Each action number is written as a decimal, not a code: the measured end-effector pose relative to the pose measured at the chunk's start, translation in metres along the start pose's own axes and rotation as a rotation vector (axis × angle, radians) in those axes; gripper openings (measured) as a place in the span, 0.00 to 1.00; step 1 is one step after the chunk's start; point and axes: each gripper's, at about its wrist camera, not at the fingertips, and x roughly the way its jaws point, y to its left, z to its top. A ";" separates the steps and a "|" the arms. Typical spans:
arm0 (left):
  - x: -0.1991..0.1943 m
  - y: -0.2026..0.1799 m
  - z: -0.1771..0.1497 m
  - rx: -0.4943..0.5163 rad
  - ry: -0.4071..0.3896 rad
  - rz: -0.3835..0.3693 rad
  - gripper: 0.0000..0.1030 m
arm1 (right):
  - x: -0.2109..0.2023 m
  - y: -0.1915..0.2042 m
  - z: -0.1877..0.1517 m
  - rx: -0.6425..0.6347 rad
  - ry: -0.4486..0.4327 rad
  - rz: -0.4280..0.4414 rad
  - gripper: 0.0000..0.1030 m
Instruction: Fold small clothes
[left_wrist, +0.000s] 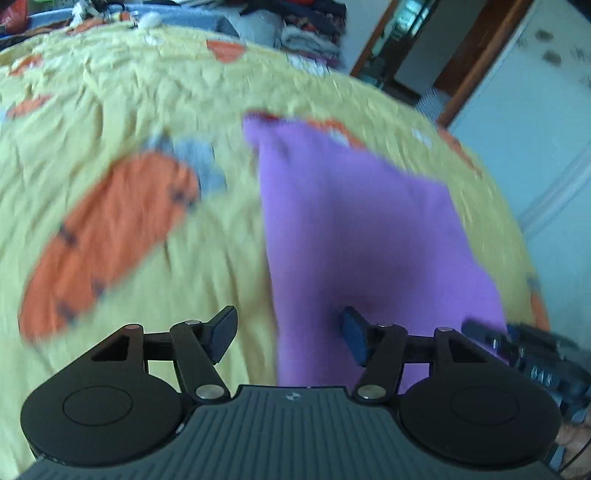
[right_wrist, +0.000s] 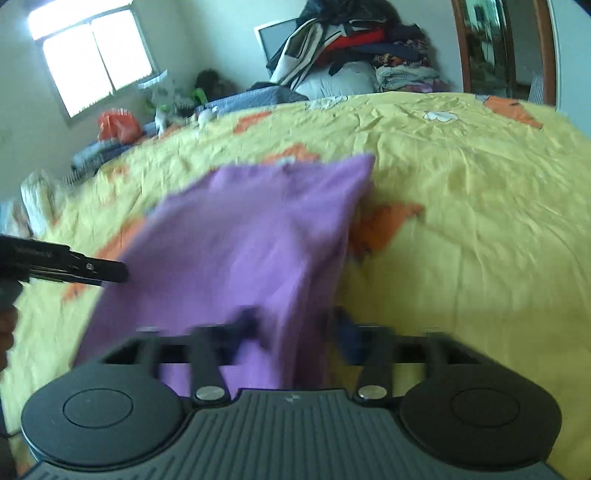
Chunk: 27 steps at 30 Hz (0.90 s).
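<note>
The left tool (left_wrist: 291, 332) stands spread: its left pad is over bare bedsheet, and its right pad sits against the purple garment (left_wrist: 354, 229), with nothing pinched between the two. The right tool (right_wrist: 291, 332) is blurred. Its pads stand somewhat apart with a hanging fold of the same purple cloth between them, but whether they press on it cannot be told from this view. In the left wrist view the right tool shows as a dark shape at the lower right, just beside the cloth's near corner.

The garment lies on the yellow bedsheet (left_wrist: 147, 258) printed with orange carrots, near the bed's front edge, its far end reaching towards the middle of the bed. It looks partly doubled over, so the fold seems under way rather than finished.

To do this step well, each tool should take a near corner cleanly, through one layer only. Both should then carry the edge level over to the far edge, so the hems meet without a skew. Letting go unevenly would likely leave a crooked crease.

Beyond the bed's far edge a heap of clothes (right_wrist: 354, 48) is stacked against the wall.
</note>
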 end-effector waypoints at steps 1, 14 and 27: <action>-0.001 -0.003 -0.015 0.014 0.001 0.017 0.47 | -0.005 0.004 -0.009 0.004 -0.009 -0.005 0.24; -0.036 -0.010 -0.045 0.162 -0.043 0.098 0.24 | -0.053 0.012 -0.019 -0.058 -0.108 -0.068 0.29; -0.023 -0.025 -0.066 0.181 -0.085 0.181 0.64 | -0.018 0.011 -0.005 -0.192 -0.074 -0.110 0.28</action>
